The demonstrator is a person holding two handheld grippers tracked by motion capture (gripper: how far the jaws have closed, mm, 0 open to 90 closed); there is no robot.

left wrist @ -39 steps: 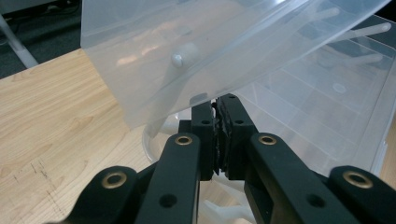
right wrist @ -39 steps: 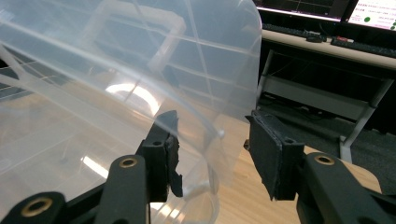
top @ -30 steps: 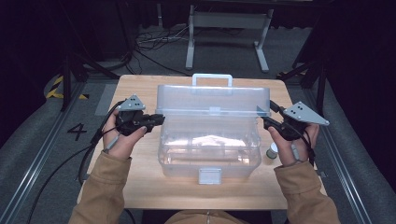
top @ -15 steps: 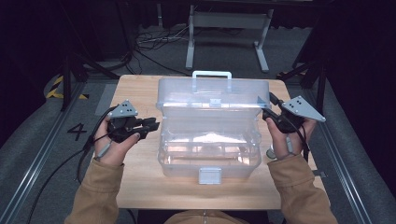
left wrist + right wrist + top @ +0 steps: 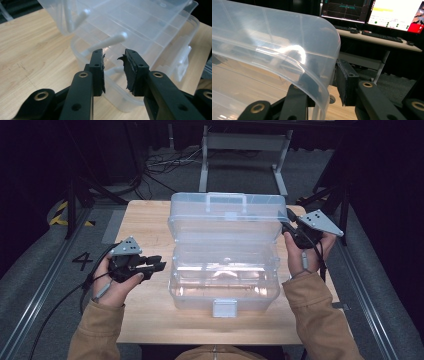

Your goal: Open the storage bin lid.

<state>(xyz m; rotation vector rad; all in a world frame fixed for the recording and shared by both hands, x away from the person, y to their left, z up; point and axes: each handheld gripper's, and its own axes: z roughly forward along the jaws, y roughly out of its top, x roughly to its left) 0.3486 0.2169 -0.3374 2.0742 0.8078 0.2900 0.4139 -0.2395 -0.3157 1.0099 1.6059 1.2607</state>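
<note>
Fingers [image 5: 347, 82] of the right gripper [image 5: 295, 231] straddle the corner of the clear lid [image 5: 226, 217]: one sits inside the curved wall, the other outside it. They have just been closing, but whether the pads press on the plastic I cannot tell. Fingers [image 5: 98, 68] of the left gripper [image 5: 152, 264] stand apart with nothing between them; they have just been opening, and hang just beside the box's left end, clear of it.

That clear plastic toolbox [image 5: 224, 280] sits at the middle of the wooden bench [image 5: 145, 220], its front latch [image 5: 224, 307] toward the person. Its lid is raised at the back, with its white carry handle [image 5: 226, 197] at the top edge. White struts [image 5: 107, 42] join lid and base in the left gripper view.

Tan sleeves [image 5: 320, 320] come in from the near edge. Lit monitors [image 5: 397, 13] on a desk show in the right gripper view.
</note>
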